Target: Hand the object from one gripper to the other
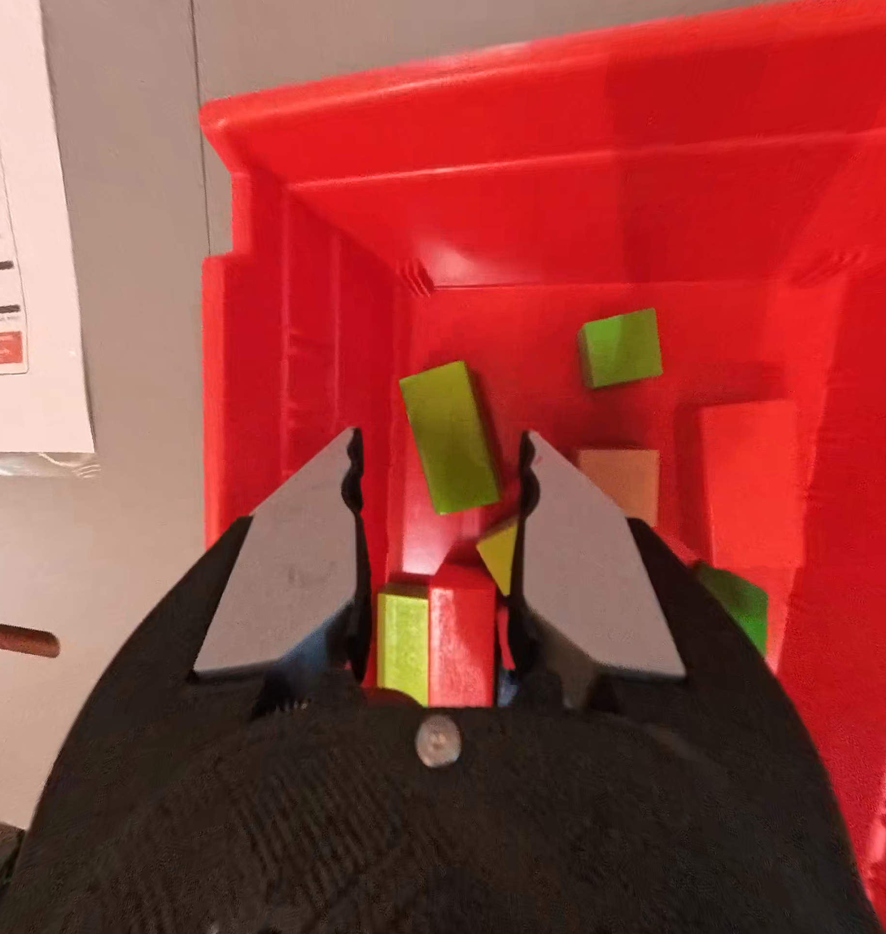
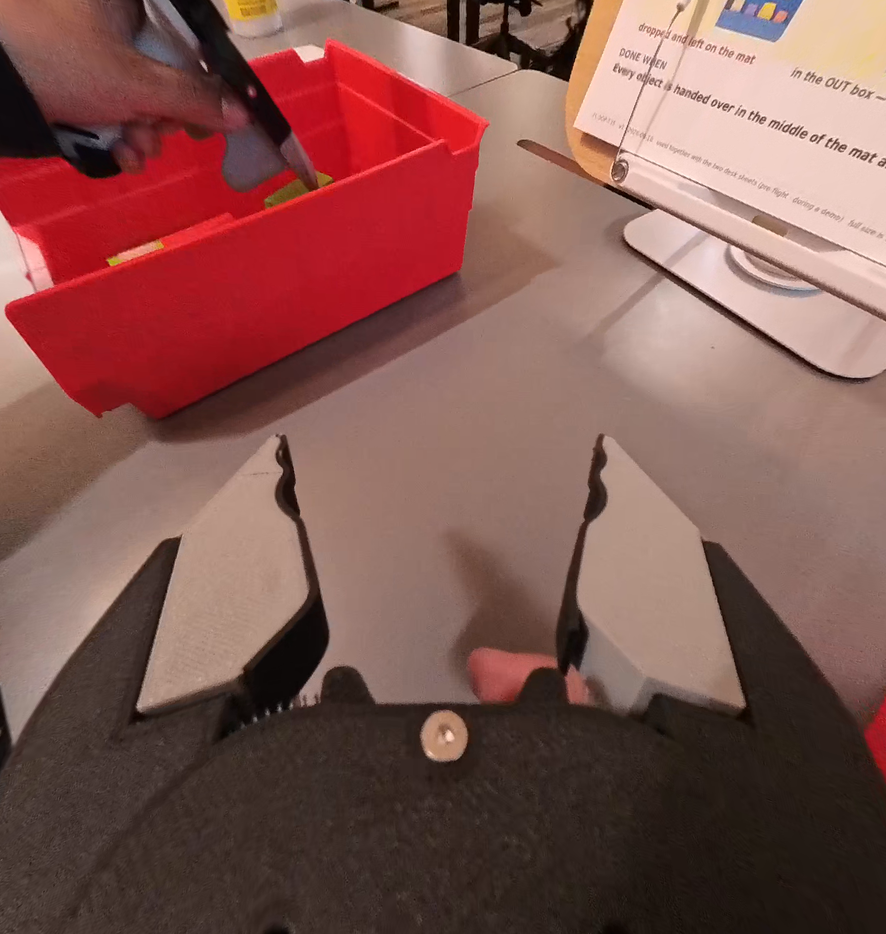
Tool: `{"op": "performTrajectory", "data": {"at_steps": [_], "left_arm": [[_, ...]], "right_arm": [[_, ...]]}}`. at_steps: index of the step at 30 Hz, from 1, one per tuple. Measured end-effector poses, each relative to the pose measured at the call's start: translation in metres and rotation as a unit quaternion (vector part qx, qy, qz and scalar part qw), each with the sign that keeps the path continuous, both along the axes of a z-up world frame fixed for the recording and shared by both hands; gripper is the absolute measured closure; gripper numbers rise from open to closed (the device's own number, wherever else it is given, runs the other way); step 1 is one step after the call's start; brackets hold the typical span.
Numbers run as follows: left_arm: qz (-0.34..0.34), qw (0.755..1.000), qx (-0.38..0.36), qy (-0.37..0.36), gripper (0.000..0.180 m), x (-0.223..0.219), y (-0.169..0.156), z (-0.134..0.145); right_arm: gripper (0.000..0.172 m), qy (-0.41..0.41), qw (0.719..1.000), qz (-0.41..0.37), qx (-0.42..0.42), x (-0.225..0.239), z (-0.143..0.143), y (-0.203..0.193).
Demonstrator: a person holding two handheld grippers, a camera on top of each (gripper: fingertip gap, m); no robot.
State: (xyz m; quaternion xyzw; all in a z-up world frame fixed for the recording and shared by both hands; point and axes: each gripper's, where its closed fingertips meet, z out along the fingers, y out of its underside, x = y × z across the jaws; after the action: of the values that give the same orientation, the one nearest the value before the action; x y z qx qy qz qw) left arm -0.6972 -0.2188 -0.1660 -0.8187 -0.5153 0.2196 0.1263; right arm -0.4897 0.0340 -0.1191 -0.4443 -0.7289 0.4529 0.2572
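Bin (image 1: 531,151), red, on worktop (image 2: 481,404): loose blocks on its floor | left tool (image 1: 440,445): part open, nothing gripped, poised above yellow-green block (image 1: 448,437), likely next pick | bin walls close at left, freer at right | right tool (image 2: 440,445): wide open, empty, over bare worktop, probably waiting to receive.

a grey table (image 2: 481,404) fills the right wrist view. at two o'clock a white stand (image 2: 734,303) rests on it, bearing a wooden board (image 2: 582,101) with a printed sheet (image 2: 784,101) under a wire clip. at twelve o'clock, far back, stands a white container with a yellow label (image 2: 253,15). in the left wrist view, a printed paper (image 1: 21,252) lies at nine o'clock.
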Motion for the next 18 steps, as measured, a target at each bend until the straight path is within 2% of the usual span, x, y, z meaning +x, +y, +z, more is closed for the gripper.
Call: {"op": "performTrajectory", "data": {"at_steps": [3, 9, 10, 18], "left_arm": [[0.007, 1.0, 0.006, 0.005, 0.129, 0.003, 0.0, -0.005], [0.038, 0.997, 0.024, -0.057, 0.129, 0.001, -0.006, -0.036], [0.04, 0.997, 0.043, -0.053, 0.141, -0.003, -0.003, -0.036], [0.037, 0.995, 0.065, -0.065, 0.15, -0.026, -0.002, -0.038]], "right_arm": [[0.059, 0.002, 1.0, 0.001, -0.007, 0.0, 0.002, -0.001], [0.06, 0.006, 1.0, -0.009, 0.016, -0.005, -0.004, 0.005], [0.06, 0.004, 1.0, -0.016, 0.019, -0.008, -0.007, 0.009], [0.061, -0.029, 0.998, -0.046, 0.009, -0.021, -0.024, 0.03]]}}
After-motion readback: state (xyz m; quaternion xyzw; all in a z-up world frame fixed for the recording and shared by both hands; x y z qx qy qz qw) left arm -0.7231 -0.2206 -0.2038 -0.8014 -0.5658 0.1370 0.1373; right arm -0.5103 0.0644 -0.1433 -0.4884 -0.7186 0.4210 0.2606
